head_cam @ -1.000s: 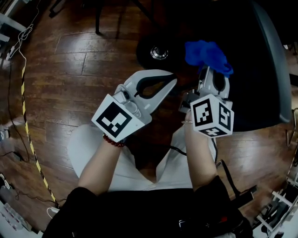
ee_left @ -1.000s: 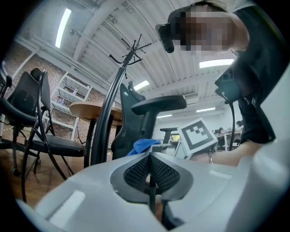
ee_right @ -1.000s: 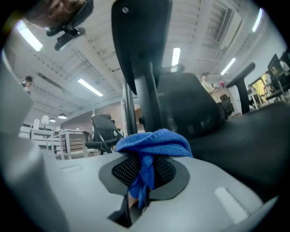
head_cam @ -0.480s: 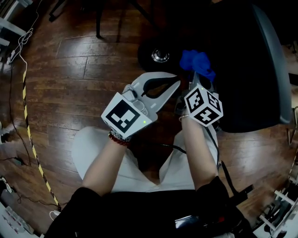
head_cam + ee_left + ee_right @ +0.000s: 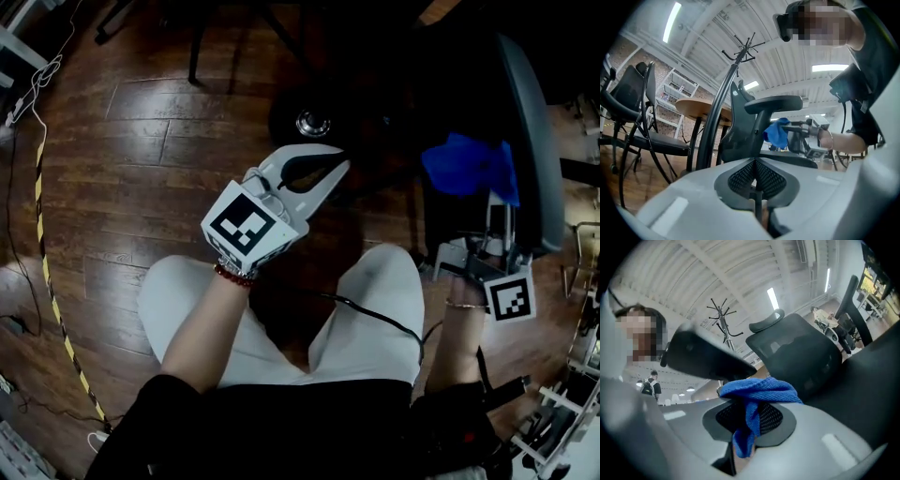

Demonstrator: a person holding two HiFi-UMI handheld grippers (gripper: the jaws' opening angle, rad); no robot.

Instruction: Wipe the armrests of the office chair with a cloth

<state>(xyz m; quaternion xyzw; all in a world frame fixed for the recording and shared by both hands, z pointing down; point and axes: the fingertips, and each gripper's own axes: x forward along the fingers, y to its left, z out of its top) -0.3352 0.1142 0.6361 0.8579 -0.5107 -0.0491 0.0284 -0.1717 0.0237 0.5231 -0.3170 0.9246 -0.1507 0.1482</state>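
The black office chair [image 5: 441, 84] stands ahead on the right. Its grey armrest pad [image 5: 531, 131] runs along the right edge of the head view, and shows as the armrest [image 5: 780, 103] in the left gripper view. My right gripper [image 5: 489, 195] is shut on a blue cloth [image 5: 464, 164], held up just beside and below that pad. In the right gripper view the cloth [image 5: 757, 392] hangs from the jaws of the right gripper [image 5: 750, 404], under the dark armrest [image 5: 705, 359]. I cannot tell whether they touch. My left gripper [image 5: 339, 167] is shut, holds nothing, and hovers left of the chair.
A chair caster [image 5: 312, 122] sits on the wooden floor [image 5: 141, 150] ahead of the left gripper. A yellow-black cable [image 5: 47, 216] runs along the floor at left. Another black chair [image 5: 633, 117], a round table [image 5: 701, 110] and a coat stand [image 5: 740, 51] are behind.
My right gripper has carried the blue cloth from beside the left gripper out to the right, up against the chair's armrest. The left gripper has hardly moved.
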